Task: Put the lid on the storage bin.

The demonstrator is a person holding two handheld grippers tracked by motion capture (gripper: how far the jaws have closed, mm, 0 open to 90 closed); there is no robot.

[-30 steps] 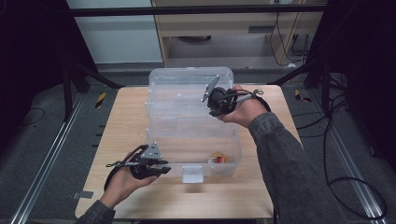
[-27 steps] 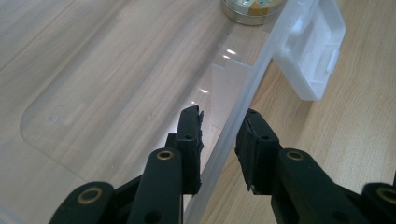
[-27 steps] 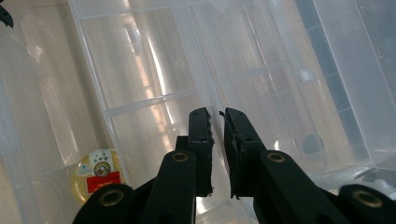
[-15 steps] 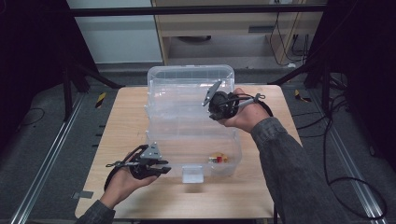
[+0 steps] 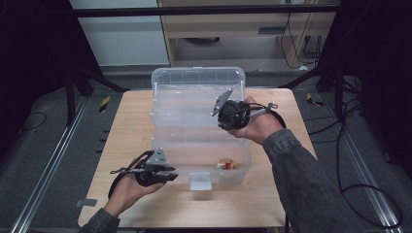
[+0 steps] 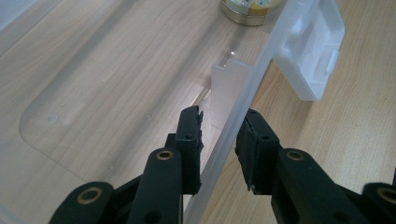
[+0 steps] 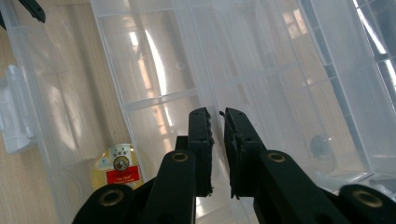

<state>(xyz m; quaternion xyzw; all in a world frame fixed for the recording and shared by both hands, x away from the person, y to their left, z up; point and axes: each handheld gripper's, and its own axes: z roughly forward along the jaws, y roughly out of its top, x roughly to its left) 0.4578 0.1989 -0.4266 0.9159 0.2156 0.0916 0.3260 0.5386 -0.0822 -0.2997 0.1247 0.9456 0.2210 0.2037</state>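
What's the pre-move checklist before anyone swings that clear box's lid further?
1. Left gripper straddles the front wall of the clear box: ok.
2. Left pads pressing that wall: cannot tell, a gap shows on one side.
3. Right gripper shut on the lid edge: ok, jaws nearly together with thin plastic between.
4. Front latch hanging free: ok.
5. Small round tin lying inside near the front, away from both grippers: ok.
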